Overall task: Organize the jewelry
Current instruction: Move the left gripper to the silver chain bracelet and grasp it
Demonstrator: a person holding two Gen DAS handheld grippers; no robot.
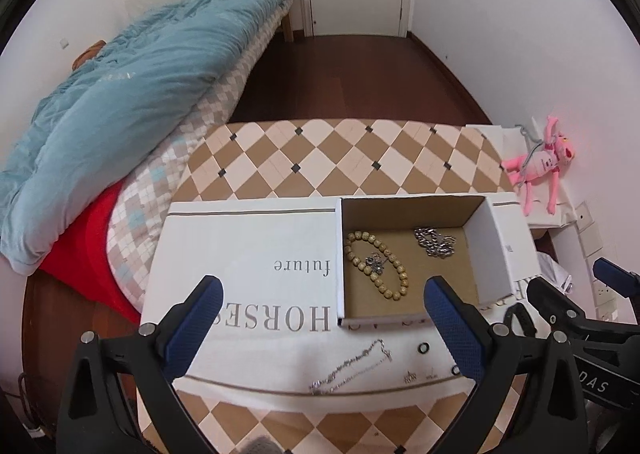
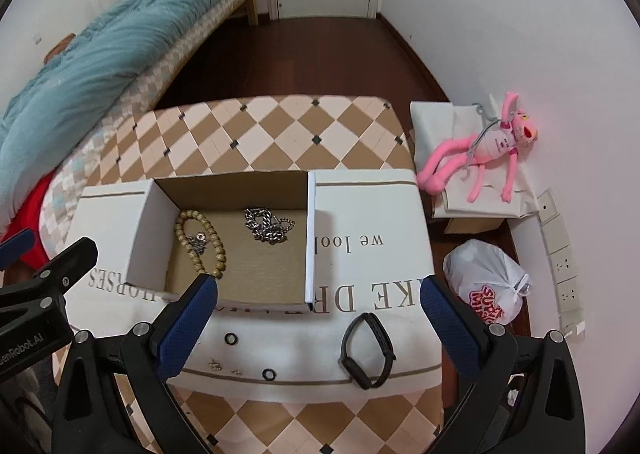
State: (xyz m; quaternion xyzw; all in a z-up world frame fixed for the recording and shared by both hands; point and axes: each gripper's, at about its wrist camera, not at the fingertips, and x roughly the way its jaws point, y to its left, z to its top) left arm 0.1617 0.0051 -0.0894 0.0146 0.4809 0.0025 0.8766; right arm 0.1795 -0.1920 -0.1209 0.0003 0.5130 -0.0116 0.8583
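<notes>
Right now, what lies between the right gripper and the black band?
Nothing: in the right wrist view only bare white cloth separates the open right gripper from the black band.

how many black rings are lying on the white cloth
2: one black ring just in front of the box, the other ring nearer the cloth's front edge. Smaller ones could be hidden.

Right gripper [image 2: 318,304] gapes over the cloth [image 2: 400,266] — black band [image 2: 366,350] between its fingers.

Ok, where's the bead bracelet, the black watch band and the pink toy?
bead bracelet [image 1: 394,272]: left wrist view, on its beads.
black watch band [image 2: 366,350]: right wrist view, on its strap.
pink toy [image 2: 496,146]: right wrist view, on its body.
</notes>
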